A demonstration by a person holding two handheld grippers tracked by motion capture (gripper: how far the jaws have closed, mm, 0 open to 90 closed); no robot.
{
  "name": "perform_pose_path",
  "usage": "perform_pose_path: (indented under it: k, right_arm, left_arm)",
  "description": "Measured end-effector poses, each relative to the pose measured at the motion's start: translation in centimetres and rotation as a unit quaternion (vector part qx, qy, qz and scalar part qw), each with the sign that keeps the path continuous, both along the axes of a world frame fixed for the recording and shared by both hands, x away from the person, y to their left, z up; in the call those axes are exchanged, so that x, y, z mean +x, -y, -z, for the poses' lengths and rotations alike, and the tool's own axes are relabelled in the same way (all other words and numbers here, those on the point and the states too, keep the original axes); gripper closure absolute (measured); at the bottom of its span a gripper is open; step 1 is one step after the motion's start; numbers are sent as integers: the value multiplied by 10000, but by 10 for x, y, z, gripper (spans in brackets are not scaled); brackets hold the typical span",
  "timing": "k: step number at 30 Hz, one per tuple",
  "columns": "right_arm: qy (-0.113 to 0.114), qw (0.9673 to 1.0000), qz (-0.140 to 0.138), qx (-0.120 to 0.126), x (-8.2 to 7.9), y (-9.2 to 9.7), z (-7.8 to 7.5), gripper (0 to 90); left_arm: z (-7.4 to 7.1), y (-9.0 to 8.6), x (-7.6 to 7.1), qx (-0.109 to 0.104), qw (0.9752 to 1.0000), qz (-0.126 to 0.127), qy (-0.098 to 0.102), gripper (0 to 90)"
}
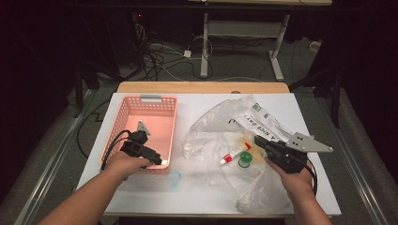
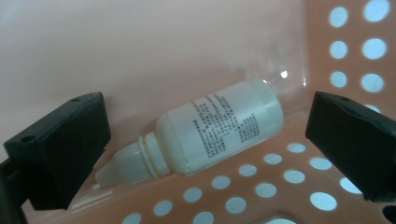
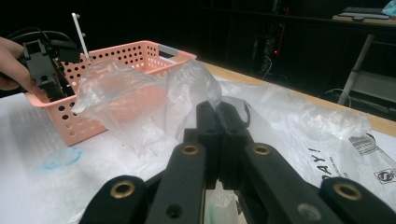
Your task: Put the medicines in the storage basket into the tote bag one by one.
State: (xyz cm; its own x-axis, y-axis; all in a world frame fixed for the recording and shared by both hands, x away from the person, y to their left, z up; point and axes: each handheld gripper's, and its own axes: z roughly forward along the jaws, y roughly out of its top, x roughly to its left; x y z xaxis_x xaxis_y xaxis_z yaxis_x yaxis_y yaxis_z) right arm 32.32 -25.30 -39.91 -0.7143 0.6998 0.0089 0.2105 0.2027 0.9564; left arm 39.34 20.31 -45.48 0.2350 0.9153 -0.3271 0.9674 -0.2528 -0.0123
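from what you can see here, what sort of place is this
Most likely a lab or workshop set up for recording, not a home. The white-topped table stands in a dark room, loose cables lie tangled on the floor behind it, and a height-adjustable desk frame stands beyond them.

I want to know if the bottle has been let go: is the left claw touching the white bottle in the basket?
Apart. The left gripper view shows the left claw open, with basket wall visible between each jaw and the white bottle.

A red-capped white tube (image 1: 233, 155) and a green-lidded jar (image 1: 245, 159) lie side by side; a small clear blue cap (image 1: 174, 178) sits on the white table (image 1: 197, 105).
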Motion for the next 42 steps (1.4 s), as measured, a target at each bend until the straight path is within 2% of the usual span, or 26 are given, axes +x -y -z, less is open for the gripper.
perform_pose_path:
  k: [2, 6, 12, 16, 20, 22, 25, 26, 27, 29, 36, 42]
  right_arm:
    - [-1, 10000, -5, 1, 0, 0, 0, 900]
    - [4, 10000, -20, -5, 0, -1, 0, 900]
    - [18, 10000, -19, -10, 0, 0, 0, 900]
    - [30, 10000, -8, 14, -1, 0, -1, 900]
    - [58, 10000, -4, -6, -1, 1, -2, 900]
    - [49, 10000, -12, 8, -1, 1, -2, 900]
    - [30, 10000, -16, 11, -1, 0, -1, 900]
    - [30, 10000, -14, 12, -2, 0, -1, 900]
    - [27, 10000, -8, 17, -2, 0, -1, 900]
    - [24, 10000, -1, 23, -2, 0, -1, 900]
    - [25, 10000, -9, 5, -2, -1, -2, 900]
    - [35, 10000, -31, 0, -2, -1, -1, 900]
  left_arm:
    - [1, 0, 2, -9, 9999, -36, -156, 0]
    - [3, -1, 4, -81, 9995, -62, -305, 28]
    - [2, 0, 2, -225, 9992, -50, -317, 107]
    - [0, 1, 2, -376, 9988, -2, -312, 206]
    - [-3, 3, -1, -492, 9986, 59, -157, 327]
    - [-3, 2, -1, -521, 9985, 84, -123, 330]
    - [-5, 3, -3, -607, 9981, 80, 83, 342]
    - [-8, 3, -4, -719, 9969, 110, 283, 382]
    - [-10, 6, -5, -736, 9963, 206, 387, 480]
    - [-12, 8, -6, -790, 9953, 310, 458, 584]
    - [-17, 14, -10, -776, 9929, 508, 750, 744]
    - [-22, 14, -11, -693, 9910, 584, 990, 776]
